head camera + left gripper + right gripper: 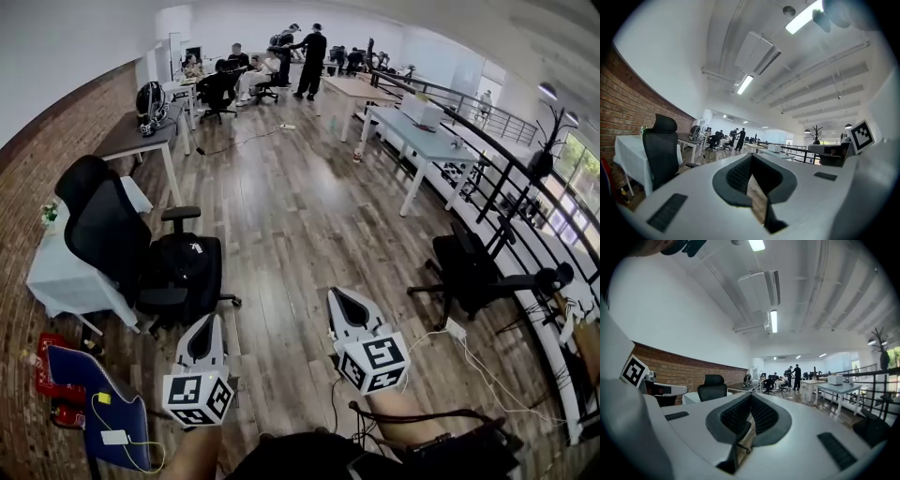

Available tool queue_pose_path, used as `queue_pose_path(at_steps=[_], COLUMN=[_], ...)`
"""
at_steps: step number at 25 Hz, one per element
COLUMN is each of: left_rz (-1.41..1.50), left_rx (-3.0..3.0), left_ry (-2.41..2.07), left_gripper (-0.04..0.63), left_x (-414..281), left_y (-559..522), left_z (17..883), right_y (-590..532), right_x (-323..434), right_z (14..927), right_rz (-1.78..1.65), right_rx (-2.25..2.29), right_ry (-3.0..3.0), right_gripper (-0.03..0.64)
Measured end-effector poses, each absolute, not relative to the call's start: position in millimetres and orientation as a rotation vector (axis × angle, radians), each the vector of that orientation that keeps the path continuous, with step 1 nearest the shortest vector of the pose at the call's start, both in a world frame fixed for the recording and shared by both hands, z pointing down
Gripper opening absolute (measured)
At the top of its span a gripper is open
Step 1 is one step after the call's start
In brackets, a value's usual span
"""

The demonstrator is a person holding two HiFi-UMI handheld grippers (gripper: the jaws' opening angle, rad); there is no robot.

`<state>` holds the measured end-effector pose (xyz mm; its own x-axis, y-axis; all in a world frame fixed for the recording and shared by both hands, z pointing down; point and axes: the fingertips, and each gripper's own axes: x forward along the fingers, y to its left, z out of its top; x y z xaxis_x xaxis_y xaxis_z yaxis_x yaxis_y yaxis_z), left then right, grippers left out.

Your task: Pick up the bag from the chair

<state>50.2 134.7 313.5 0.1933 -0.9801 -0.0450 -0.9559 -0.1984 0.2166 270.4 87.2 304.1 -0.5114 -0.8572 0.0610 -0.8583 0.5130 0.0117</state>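
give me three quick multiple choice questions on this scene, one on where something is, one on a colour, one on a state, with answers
1. Where is the bag?
A on the seat of the office chair
B on the floor
C hanging on the railing

2. What colour is the bag?
A red
B black
C white

3. How are the left claw and right claw?
A both open
B both shut and empty
C left shut on the bag

Answers: 1 A, it sits on the seat; 2 B, it is as dark as the chair; 3 B, each gripper view shows jaws together with nothing between.
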Motion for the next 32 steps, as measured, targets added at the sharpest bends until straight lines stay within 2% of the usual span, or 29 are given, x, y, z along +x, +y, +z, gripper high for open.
queue_pose_path(at_steps=[16, 32], left_rz=[-0.274, -0.213], left_rx=[2.393, 2.323], left_ry=[-1.79, -1.923], left_gripper=[0.01, 0.011], left_x=[38, 18], left_y=[134, 44], left_z=[319, 322], right_y=[101, -21], right_x=[249, 226], right_z=[314, 320], right_rz=[0.008, 0.022], right_rx=[1.528, 1.428], right_ry=[-2.649, -2.746], right_gripper=[0.014, 0.014])
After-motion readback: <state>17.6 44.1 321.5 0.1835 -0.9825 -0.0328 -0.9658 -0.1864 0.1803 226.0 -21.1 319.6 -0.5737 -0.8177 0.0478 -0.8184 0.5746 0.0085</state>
